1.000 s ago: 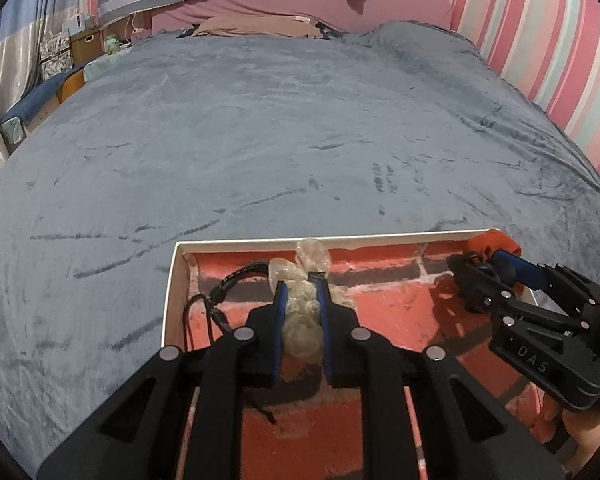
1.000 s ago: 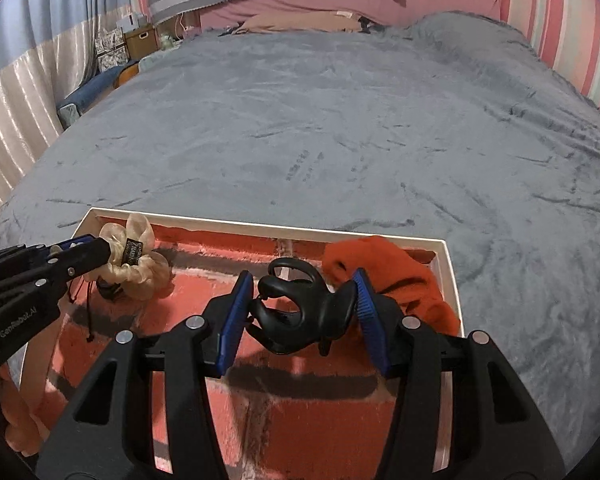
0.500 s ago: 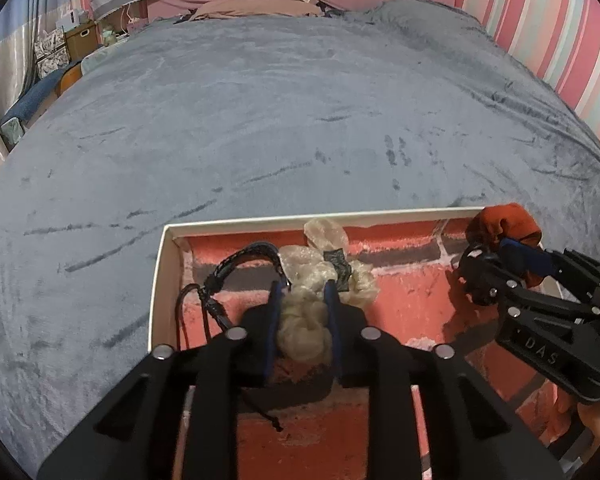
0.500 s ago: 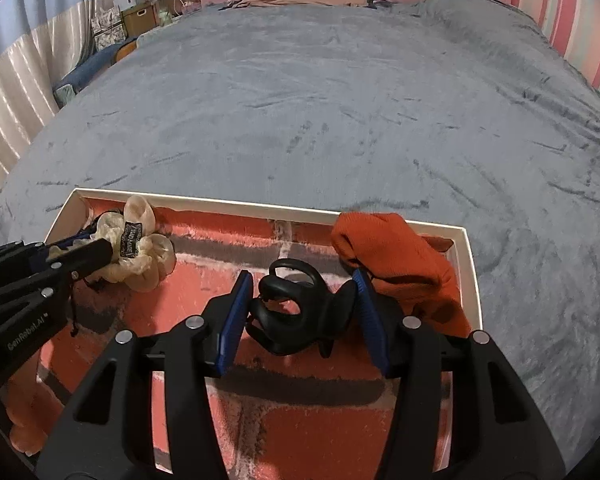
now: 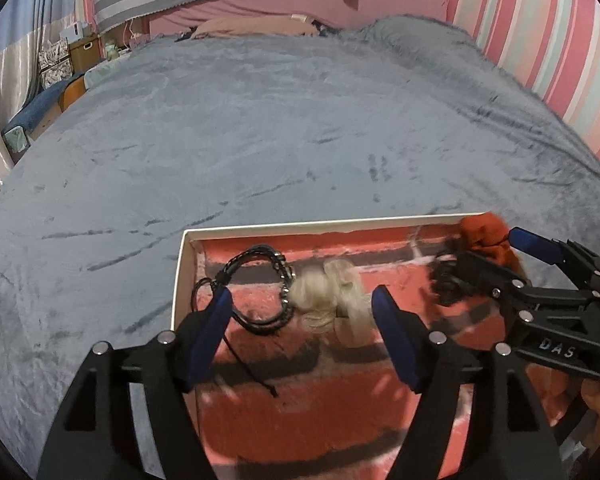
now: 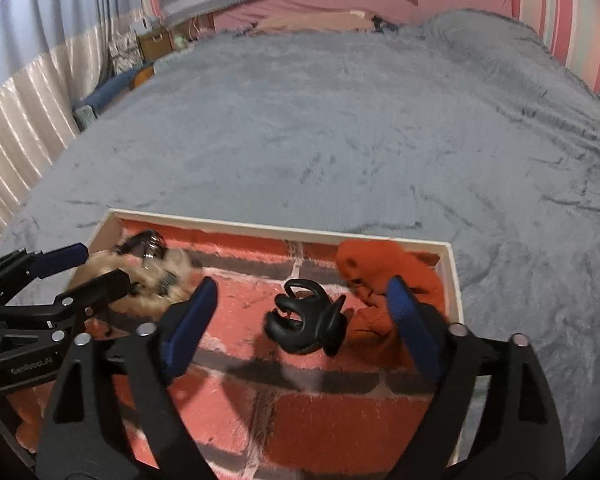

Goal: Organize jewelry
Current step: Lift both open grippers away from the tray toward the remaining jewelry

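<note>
- The left gripper (image 5: 302, 320) is gaping wide, gripping nothing; the cream scrunchie (image 5: 332, 300) is lying in the tray (image 5: 182, 280) between its fingers, touching the black bracelet (image 5: 256, 292).
- The right gripper (image 6: 300, 320) is likewise spread wide, the black claw clip (image 6: 306, 322) sitting free beside the orange scrunchie (image 6: 380, 280).
- The clip is looking rigid and slick: probably best pinched across its body. The scrunchies are looking soft and light.

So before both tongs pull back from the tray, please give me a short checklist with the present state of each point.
1. Left tongs open: ok.
2. Right tongs open: ok.
3. Cream scrunchie lies free in the tray: ok.
4. Black hair claw rests free on the tray floor: ok.
5. Black cord bracelet clear of the left tongs' fingers: cannot tell, one loop runs close to the left finger.
6. Orange scrunchie inside the tray: ok.
</note>
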### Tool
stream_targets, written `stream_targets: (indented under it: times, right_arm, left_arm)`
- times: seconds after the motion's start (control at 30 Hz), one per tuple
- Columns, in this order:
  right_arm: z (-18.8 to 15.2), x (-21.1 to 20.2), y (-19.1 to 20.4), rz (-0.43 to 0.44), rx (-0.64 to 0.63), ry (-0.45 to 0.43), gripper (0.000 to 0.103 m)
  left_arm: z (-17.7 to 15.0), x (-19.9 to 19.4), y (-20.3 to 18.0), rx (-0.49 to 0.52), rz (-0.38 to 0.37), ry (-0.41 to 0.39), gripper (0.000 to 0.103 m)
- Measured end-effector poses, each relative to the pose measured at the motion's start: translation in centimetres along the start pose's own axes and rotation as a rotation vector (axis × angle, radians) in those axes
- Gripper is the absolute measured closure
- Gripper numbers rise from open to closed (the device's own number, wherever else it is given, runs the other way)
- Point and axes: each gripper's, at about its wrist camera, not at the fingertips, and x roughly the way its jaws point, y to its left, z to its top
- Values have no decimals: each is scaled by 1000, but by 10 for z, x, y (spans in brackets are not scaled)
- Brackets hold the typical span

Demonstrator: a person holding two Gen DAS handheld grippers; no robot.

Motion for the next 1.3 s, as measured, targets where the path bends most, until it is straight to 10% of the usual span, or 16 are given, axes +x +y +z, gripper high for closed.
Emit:
stream_targets:
  times: [0.13,0.73,1.3]
  right_arm:
    - [-5,-34,-3,25,19,-75,4]
    - [-102,-161,3,-72,-2,-198,4]
    - [-209,-211,43,-140,-57,-214,4]
  left_arm:
    - [-8,-33,2,-16,-30,-57,15]
    - [-83,-205,61,1,22,-229,8]
    - [-215,-231,70,-19,120,-214,8]
